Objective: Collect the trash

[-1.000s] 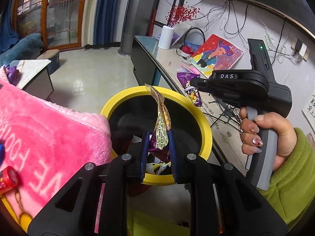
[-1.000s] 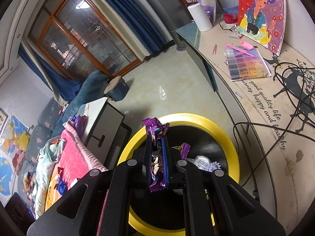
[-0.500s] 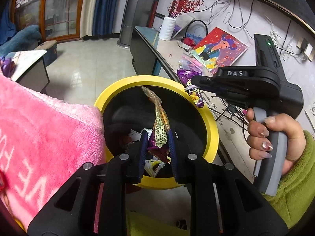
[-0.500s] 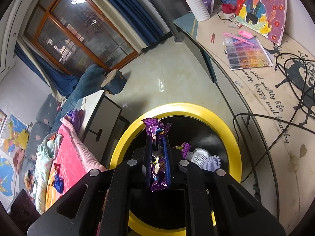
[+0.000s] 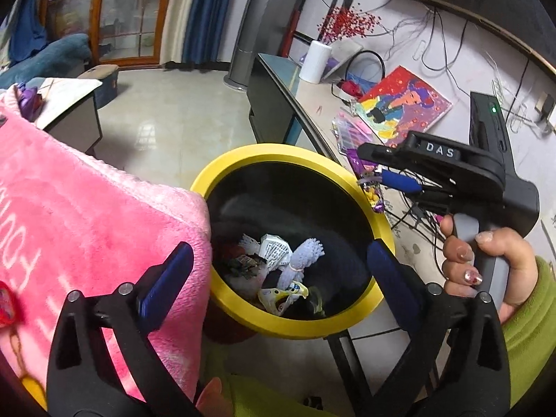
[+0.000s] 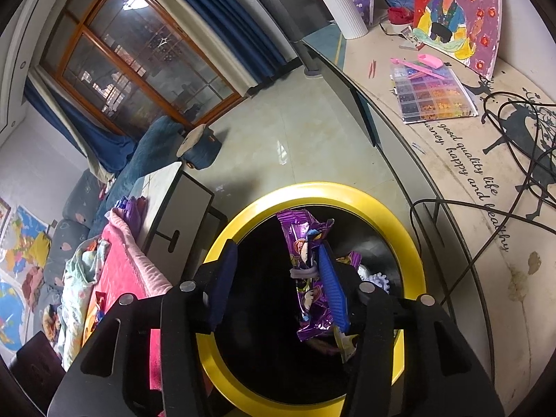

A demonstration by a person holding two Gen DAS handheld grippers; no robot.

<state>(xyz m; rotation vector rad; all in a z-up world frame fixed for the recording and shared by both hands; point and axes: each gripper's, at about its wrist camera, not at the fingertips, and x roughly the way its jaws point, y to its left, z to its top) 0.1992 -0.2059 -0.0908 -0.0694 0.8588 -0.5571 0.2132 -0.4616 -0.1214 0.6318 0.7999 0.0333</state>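
Trash (image 5: 278,271) lies in the yellow-rimmed bin (image 5: 243,154) just ahead of the left hand-held gripper (image 5: 278,271), whose jaws have just swung wide apart, nothing between them. Pink blanket (image 5: 87,226) crowds its left side. To its right, a hand (image 5: 486,264) in a green sleeve grips the other tool, marked "DAS".

From the right wrist, the right hand-held gripper (image 6: 278,285) has just been opening, part spread over the bin; a purple wrapper (image 6: 305,271) hangs against its right finger (image 6: 333,288). On the surface (image 6: 451,160) to the right, writing reads "good quality life".

Beside the white vase (image 6: 344,12): a propped portrait painting (image 6: 455,17), a bead organiser box (image 6: 434,95) nearer, dark cables (image 6: 514,139) beyond.
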